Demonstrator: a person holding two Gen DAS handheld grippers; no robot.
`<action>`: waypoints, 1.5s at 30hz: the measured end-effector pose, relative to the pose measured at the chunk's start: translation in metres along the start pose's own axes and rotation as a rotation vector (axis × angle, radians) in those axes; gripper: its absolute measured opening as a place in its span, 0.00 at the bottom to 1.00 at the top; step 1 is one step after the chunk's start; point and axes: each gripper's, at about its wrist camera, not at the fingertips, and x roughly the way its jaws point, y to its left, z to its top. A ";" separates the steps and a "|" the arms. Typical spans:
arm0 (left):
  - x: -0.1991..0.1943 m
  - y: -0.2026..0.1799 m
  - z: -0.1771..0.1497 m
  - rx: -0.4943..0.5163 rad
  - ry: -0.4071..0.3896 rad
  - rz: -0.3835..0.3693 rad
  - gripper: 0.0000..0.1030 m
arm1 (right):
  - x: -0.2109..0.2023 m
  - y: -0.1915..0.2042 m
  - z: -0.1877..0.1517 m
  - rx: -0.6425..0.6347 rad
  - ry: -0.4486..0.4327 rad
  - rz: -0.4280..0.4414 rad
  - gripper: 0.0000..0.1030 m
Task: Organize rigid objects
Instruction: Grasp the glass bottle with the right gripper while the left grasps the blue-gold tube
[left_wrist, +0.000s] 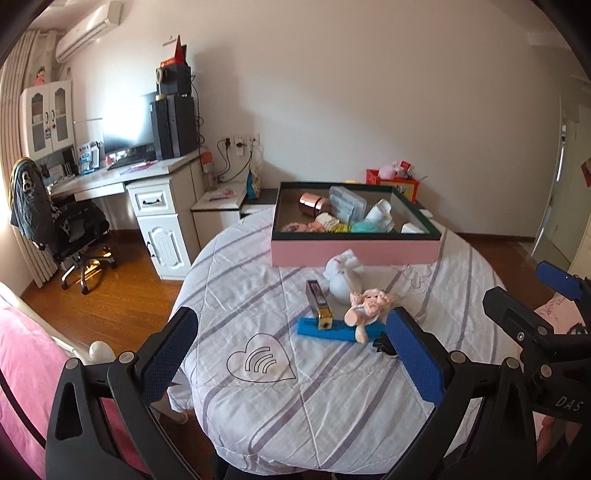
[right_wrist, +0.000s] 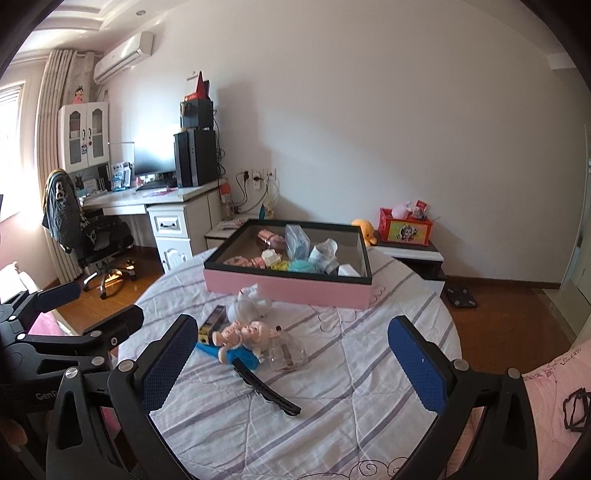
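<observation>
A pink box (left_wrist: 354, 252) with a dark rim stands at the far side of the round table (left_wrist: 295, 398) and holds several small items; it also shows in the right wrist view (right_wrist: 288, 288). In front of it lie a white figurine (left_wrist: 343, 275), a gold-capped box (left_wrist: 318, 303), a blue bar (left_wrist: 332, 329), a pink doll (left_wrist: 369, 306), a clear bottle (right_wrist: 290, 352) and a black hair clip (right_wrist: 267, 386). My left gripper (left_wrist: 291, 356) is open and empty above the near table. My right gripper (right_wrist: 293, 363) is open and empty, just behind the clip.
A white desk (left_wrist: 147, 177) with computer and an office chair (left_wrist: 70, 229) stand at the left. A low cabinet with a red box (right_wrist: 406, 230) is behind the table. A pink bed (left_wrist: 26, 373) lies at the near left.
</observation>
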 end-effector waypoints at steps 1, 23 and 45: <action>0.009 0.001 -0.002 0.002 0.022 0.005 1.00 | 0.011 -0.002 -0.004 0.003 0.030 -0.005 1.00; 0.109 0.002 -0.007 0.011 0.217 -0.028 1.00 | 0.163 -0.026 -0.041 -0.023 0.365 0.116 0.48; 0.163 -0.009 0.007 0.004 0.296 -0.176 0.32 | 0.181 -0.047 -0.035 -0.029 0.373 0.084 0.49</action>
